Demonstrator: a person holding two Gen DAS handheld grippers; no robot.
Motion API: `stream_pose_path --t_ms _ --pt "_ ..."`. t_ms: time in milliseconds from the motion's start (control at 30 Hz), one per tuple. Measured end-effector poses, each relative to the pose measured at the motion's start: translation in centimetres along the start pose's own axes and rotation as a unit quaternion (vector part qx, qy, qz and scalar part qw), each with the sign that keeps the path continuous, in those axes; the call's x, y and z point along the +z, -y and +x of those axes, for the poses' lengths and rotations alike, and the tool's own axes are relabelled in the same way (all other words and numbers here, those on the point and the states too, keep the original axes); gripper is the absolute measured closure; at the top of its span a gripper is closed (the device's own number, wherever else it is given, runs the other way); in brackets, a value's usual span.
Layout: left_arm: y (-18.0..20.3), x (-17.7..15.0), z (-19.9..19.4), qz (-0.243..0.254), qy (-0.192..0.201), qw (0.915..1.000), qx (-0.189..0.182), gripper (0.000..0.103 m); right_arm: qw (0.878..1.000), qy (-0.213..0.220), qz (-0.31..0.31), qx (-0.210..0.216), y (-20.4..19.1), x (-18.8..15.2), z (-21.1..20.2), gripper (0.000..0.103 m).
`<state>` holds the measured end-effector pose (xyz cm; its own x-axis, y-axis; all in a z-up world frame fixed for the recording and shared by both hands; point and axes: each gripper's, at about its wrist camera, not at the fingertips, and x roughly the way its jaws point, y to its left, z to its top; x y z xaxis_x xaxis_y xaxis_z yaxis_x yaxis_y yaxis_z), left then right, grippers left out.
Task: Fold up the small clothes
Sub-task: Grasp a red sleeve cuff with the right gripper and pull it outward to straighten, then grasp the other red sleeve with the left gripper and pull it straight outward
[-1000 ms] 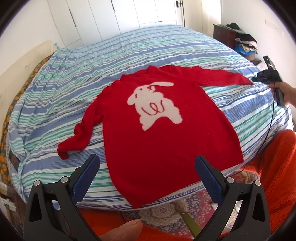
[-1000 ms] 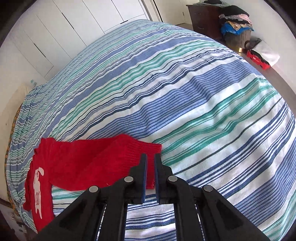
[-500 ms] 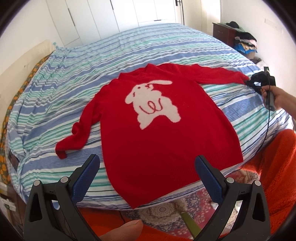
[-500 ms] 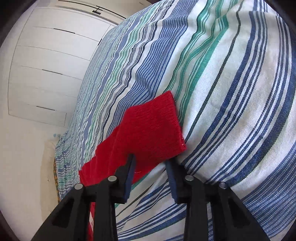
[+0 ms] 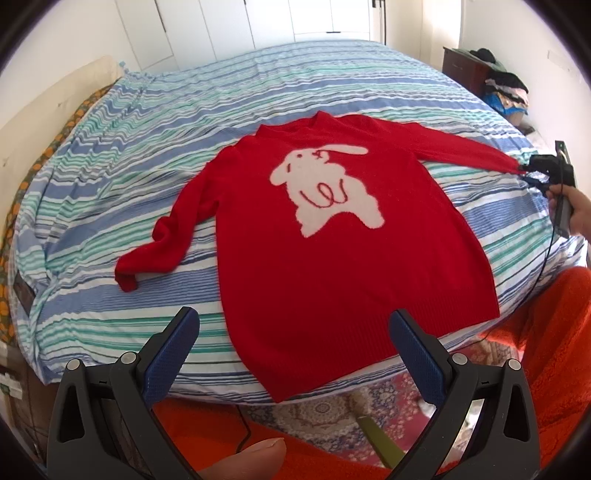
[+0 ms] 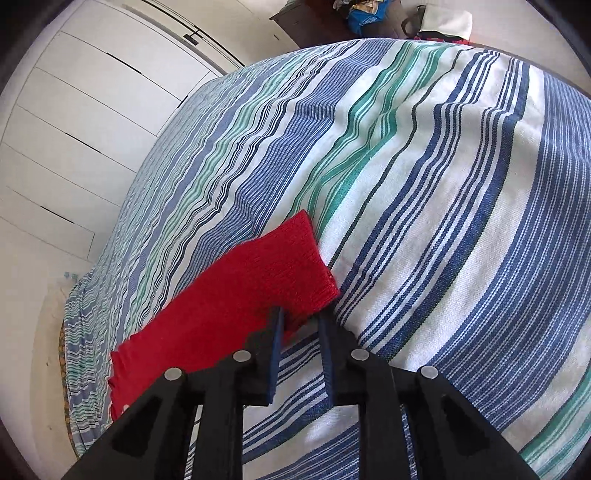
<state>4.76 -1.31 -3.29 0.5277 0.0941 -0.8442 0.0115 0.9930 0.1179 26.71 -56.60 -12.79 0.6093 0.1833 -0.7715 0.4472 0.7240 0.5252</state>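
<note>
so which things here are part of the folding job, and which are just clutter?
Job:
red sweater
its sleeve cuff
right gripper
left gripper
striped bedspread

Clutter:
clothes pile
dark dresser
patterned rug

It was a home bedroom. A large bed [image 5: 155, 122] under a blue, green and white striped cover filled most of the frame. White wardrobe doors [image 5: 207, 26] lined the top. At the upper right, a dark dresser [image 5: 461, 70] carried piled clothes [image 5: 502, 85]. A patterned rug [image 5: 332, 413] showed at the bottom.

Fuzzy knit red sweater [image 5: 332, 258] lies on woven striped cotton bedspread [image 5: 147, 155].
</note>
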Motion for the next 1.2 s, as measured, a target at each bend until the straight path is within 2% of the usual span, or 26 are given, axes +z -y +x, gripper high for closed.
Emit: stream_pose_path --t_ms 33,100,167,233,300,333,400,500,567,667,733,867,967,1033,1100,1200 --pt "-0.2 -0.1 0.2 0.0 -0.001 1.0 0.0 0.001 1.0 0.006 -0.011 -0.01 -0.2 0.0 -0.7 0.063" --pt "-0.5 -0.3 1.0 0.004 -0.003 1.0 0.0 0.001 0.997 0.022 -0.05 -0.046 -1.1 -0.4 -2.7 0.054" --pt "-0.5 -0.1 2.0 0.012 -0.002 0.9999 -0.001 0.001 0.991 0.035 -0.104 -0.07 -2.7 -2.0 -5.3 0.054" --pt "-0.2 0.6 3.2 0.019 0.0 0.9998 -0.007 0.001 0.987 0.013 -0.155 -0.039 -5.4 -4.7 -6.8 0.054" --pt "0.3 1.4 4.4 0.022 0.006 0.9995 -0.023 0.001 0.98 -0.041 -0.192 0.031 -9.1 -9.0 -7.1 0.054" --pt "0.6 1.7 5.0 0.022 0.008 0.9993 -0.03 0.001 0.972 -0.068 -0.216 0.064 -11.0 -11.7 -7.3 0.054" --pt "1.1 2.1 6.6 0.021 0.011 0.999 -0.038 0.001 0.947 -0.111 -0.283 0.104 -14.9 -17.6 -7.6 0.054" --pt "1.5 1.4 9.5 0.027 0.002 0.9992 -0.03 0.001 0.899 -0.157 -0.389 0.123 -19.7 -25.8 -7.3 0.054" --pt "1.5 0.2 11.6 0.035 -0.017 0.9991 -0.015 0.001 0.872 -0.175 -0.442 0.114 -21.1 -30.2 -6.3 0.054" --pt "1.1 -2.2 13.9 0.045 -0.059 0.9973 0.001 0.001 0.849 -0.196 -0.486 0.067 -20.2 -33.7 -3.8 0.054" --pt "0.4 -3.7 14.2 0.034 -0.078 0.9964 -0.009 0.0 0.834 -0.222 -0.505 0.024 -18.8 -34.8 -2.1 0.054" --pt "-1.1 -5.7 13.5 0.002 -0.089 0.9955 -0.031 0.0 0.83 -0.227 -0.51 0.012 -17.8 -34.6 -2.3 0.054" --pt "-2.2 -6.1 11.8 0.002 -0.082 0.9964 -0.022 0.001 0.837 -0.224 -0.499 0.002 -17.8 -34.2 -2.6 0.054" --pt "-3.9 -6.0 9.9 0.016 -0.039 0.9988 0.027 0.001 0.845 -0.212 -0.491 -0.003 -18.0 -34.0 -3.8 0.054" --pt "-6.3 -5.9 8.6 0.04 0.002 0.9951 0.091 0.001 0.852 -0.189 -0.488 -0.005 -18.1 -33.9 -5.3 0.054" --pt "-11.0 -5.0 9.7 0.071 0.004 0.9849 0.158 0.001 0.864 -0.166 -0.474 0.0 -17.5 -33.7 -7.5 0.052"
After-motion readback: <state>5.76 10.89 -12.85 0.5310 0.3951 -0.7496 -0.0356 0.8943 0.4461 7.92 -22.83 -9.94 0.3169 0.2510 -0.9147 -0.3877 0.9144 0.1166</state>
